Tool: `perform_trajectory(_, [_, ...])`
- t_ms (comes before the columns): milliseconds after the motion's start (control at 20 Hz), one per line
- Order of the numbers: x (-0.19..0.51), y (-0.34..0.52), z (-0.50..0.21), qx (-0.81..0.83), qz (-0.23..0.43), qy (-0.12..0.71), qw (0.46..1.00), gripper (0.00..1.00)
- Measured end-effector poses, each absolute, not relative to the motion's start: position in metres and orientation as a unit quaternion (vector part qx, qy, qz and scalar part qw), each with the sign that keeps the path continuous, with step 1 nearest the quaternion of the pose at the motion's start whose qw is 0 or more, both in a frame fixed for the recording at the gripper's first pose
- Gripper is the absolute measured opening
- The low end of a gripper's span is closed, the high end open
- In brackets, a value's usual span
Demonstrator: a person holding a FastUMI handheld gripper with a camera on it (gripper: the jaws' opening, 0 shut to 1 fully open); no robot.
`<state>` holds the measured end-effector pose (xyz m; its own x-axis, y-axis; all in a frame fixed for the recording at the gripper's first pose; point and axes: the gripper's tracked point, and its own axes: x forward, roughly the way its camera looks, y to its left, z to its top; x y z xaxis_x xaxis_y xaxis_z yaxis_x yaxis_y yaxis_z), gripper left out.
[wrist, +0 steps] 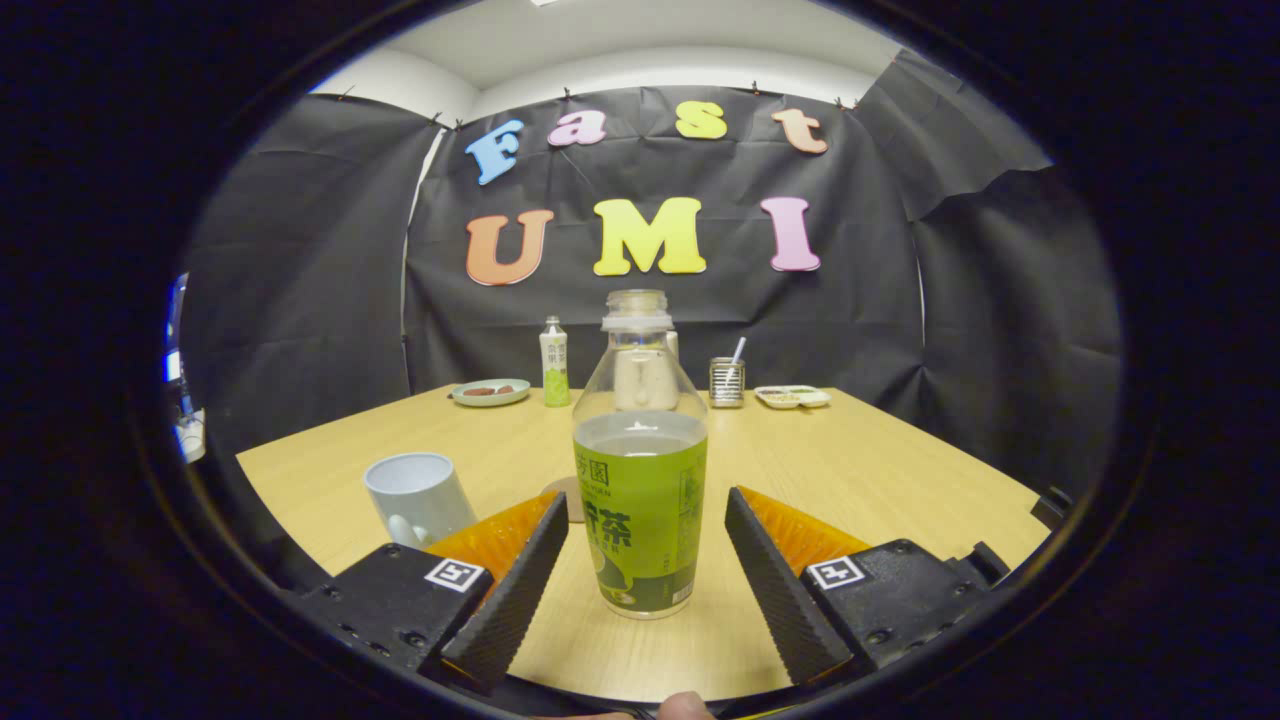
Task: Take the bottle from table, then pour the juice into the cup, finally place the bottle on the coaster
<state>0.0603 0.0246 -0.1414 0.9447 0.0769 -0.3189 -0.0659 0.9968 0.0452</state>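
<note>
Claw (646, 520) apart, ribbed black fingers (520, 585) flanking clear green-labelled bottle (640, 450), untouched.

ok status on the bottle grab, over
hand-held gripper open, fingers either side of bottle, not touching. bottle upright on table. cup left, clear of approach.

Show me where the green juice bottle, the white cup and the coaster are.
Juice bottle (640, 520): gripper view, on its green label, between the open fingers.
White cup (418, 495): gripper view, on its side wall.
Coaster (560, 492): gripper view, on the edge showing beside the bottle.
</note>
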Motion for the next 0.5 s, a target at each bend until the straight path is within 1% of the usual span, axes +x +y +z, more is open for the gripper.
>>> perform_trajectory(250, [0.075,0.028,-0.15,0.016,0.043,0.165,0.985,1.0])
perform_trajectory(500, [0.08,0.027,-0.153,0.029,0.048,0.163,0.985,0.86])
